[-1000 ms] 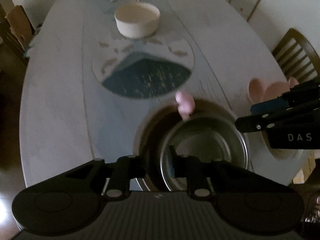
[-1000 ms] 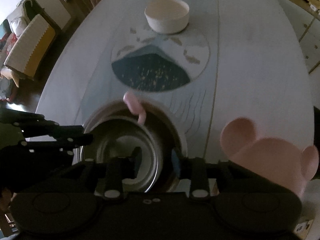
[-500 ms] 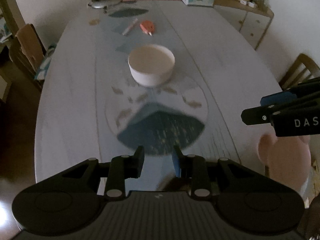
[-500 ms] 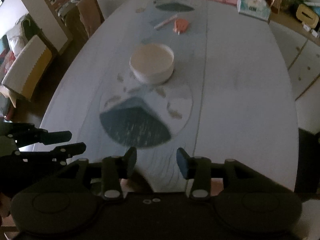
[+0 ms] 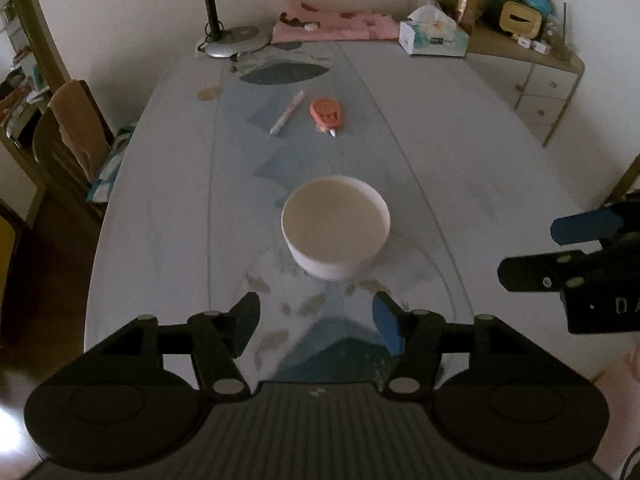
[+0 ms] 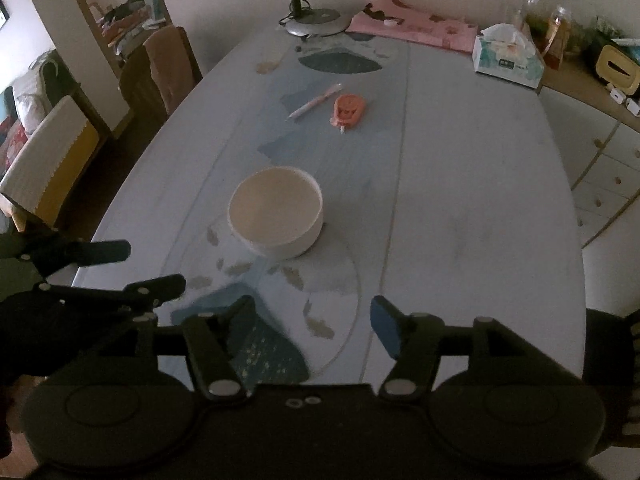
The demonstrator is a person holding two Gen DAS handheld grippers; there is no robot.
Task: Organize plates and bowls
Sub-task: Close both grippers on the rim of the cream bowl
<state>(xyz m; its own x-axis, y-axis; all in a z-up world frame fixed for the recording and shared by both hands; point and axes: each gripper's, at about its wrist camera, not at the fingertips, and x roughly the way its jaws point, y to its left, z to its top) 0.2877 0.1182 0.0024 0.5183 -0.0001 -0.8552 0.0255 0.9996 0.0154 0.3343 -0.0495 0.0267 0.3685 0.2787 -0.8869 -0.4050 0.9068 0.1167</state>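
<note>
The left gripper point(image 5: 316, 322) is hanging above the near part of the table point(image 5: 160, 208), and its two fingers are standing wide apart with nothing between them. The right gripper point(image 6: 312, 326) is hanging beside it, also above the near part of the table, and its fingers are also spread wide and holding nothing. In the left wrist view the right gripper point(image 5: 560, 248) is showing at the right edge, and in the right wrist view the left gripper point(image 6: 120, 268) is showing at the left edge, so the two are staying side by side and apart from each other. The white bowl point(image 5: 335, 226) is standing upright on the patterned tablecloth point(image 5: 360, 152), about in the middle of the table, ahead of both grippers and not touching them; it is looking empty inside. Behind the bowl a pen point(image 5: 287, 113) and an orange correction tape point(image 5: 326, 114) are lying near each other on the cloth. At the far end a desk lamp point(image 5: 232, 40) is standing, with a folded pink cloth point(image 5: 336, 26) and a tissue box point(image 5: 434, 36) to its right. A wooden chair point(image 6: 160, 68) is standing at the left side of the table.
</note>
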